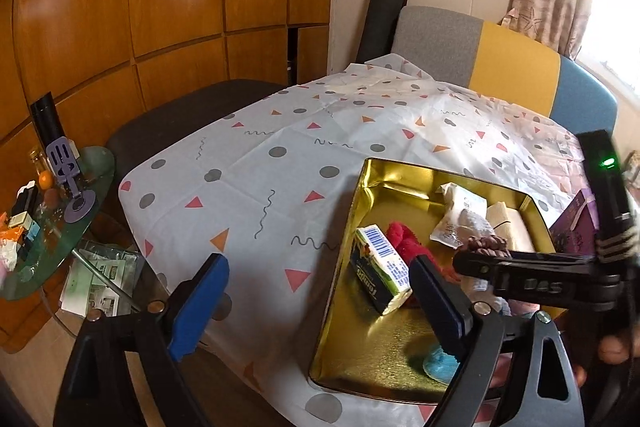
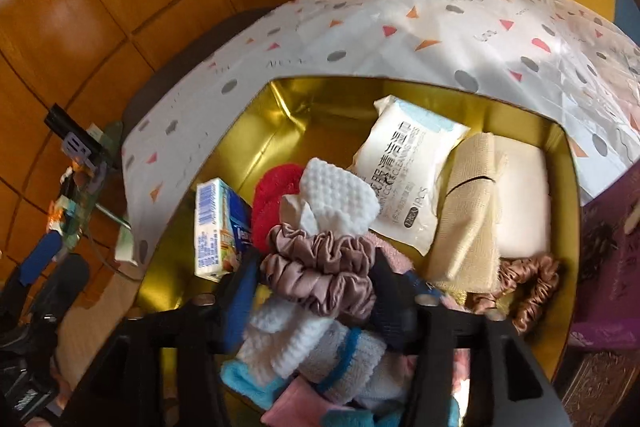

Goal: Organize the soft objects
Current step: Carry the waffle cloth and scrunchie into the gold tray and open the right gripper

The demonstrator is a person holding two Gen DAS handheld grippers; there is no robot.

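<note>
A gold tin (image 1: 380, 347) (image 2: 280, 131) lies on the patterned cloth (image 1: 260, 187) and holds several soft things. Among them are a tissue pack (image 1: 380, 267) (image 2: 212, 227), a red fluffy piece (image 2: 276, 187), a white wipes pack (image 2: 408, 171), a beige cloth (image 2: 468, 219) and a brown scrunchie (image 2: 532, 283). My right gripper (image 2: 316, 279) (image 1: 480, 259) hangs over the tin, open. A mauve scrunchie (image 2: 320, 267) (image 1: 486, 247) rests between its fingers on a heap of white and blue-trimmed cloths (image 2: 340, 355). My left gripper (image 1: 320, 263) is open and empty over the tin's left edge.
A purple box (image 1: 576, 223) (image 2: 612, 267) stands to the right of the tin. To the left, a glass side table (image 1: 48, 267) carries small clutter. A grey, yellow and blue chair back (image 1: 516, 67) rises behind the cloth, with wooden panelling on the left.
</note>
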